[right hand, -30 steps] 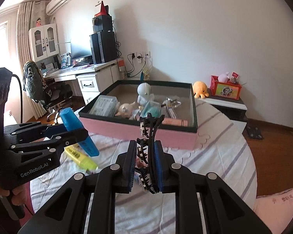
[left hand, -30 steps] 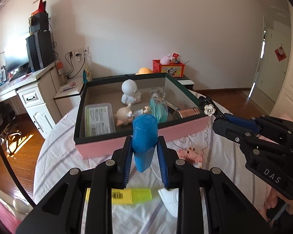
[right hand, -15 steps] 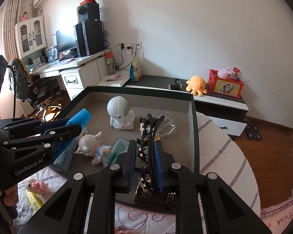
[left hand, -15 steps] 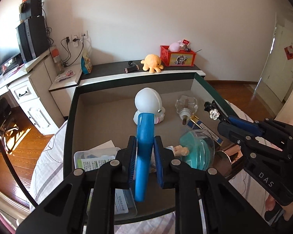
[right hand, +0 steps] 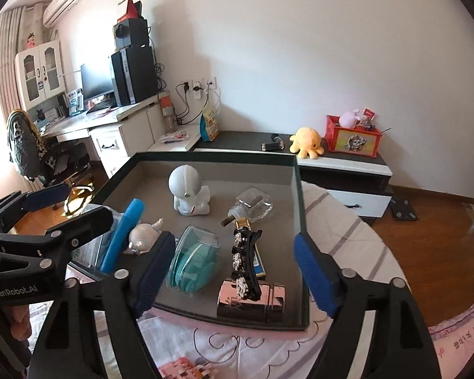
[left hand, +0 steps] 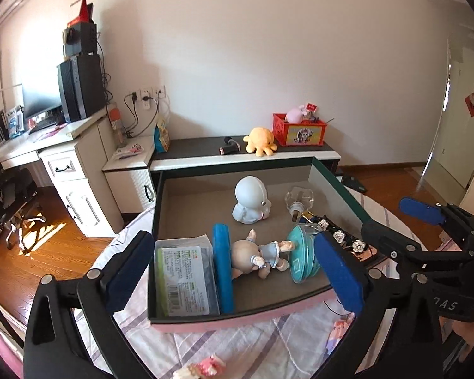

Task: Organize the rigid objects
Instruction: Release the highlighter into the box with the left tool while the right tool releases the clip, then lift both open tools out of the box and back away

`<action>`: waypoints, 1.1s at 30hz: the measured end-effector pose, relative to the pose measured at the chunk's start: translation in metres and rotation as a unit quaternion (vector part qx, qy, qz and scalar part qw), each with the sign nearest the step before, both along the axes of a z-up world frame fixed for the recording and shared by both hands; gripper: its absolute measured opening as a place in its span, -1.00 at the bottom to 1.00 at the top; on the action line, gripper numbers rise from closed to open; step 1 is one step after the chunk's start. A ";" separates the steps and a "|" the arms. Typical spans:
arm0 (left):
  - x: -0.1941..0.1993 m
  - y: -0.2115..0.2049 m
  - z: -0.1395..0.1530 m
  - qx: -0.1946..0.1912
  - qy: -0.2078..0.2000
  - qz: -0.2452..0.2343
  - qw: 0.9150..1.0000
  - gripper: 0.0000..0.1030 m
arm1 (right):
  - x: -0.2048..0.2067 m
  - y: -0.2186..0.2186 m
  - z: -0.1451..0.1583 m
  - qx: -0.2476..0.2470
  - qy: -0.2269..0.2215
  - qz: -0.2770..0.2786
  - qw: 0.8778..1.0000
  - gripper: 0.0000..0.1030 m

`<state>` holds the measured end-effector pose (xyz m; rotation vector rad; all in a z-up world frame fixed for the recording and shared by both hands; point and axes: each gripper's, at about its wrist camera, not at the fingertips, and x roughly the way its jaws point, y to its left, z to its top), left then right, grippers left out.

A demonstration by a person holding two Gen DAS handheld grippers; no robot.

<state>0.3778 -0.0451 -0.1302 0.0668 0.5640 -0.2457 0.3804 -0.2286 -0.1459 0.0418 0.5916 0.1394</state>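
**Both grippers opening over the storage box**

Left wrist view: left gripper [left hand: 233, 271] jaws are opening, nothing pressed; the blue case [left hand: 222, 268] lies in the box [left hand: 237, 319] between them, long axis running away from the camera.

Right wrist view: right gripper [right hand: 237, 271] jaws are opening; the black hair clip [right hand: 246, 263] lies freed between them atop a chrome case [right hand: 252, 303], long axis pointing toward the far wall.

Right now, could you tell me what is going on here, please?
A person is sorting small items into a box on the bed. Both tongs are opening with nothing between them: the left tongs stand over a blue case lying in the box, the right tongs over a black hair clip lying there.
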 end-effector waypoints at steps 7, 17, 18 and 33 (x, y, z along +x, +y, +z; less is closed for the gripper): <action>-0.091 0.027 0.032 -0.009 -0.052 0.013 0.998 1.00 | -0.096 0.014 0.039 0.016 -0.067 0.010 0.998 1.00; -0.200 0.050 0.058 -0.009 -0.099 0.058 0.993 1.00 | -0.210 0.043 0.072 -0.011 -0.120 -0.007 0.993 1.00; -0.208 0.053 0.061 -0.011 -0.103 0.060 0.993 1.00 | -0.219 0.044 0.075 -0.012 -0.125 -0.009 0.992 1.00; -0.294 0.063 0.091 -0.012 -0.158 0.081 0.984 1.00 | -0.310 0.056 0.106 -0.019 -0.178 -0.030 0.983 1.00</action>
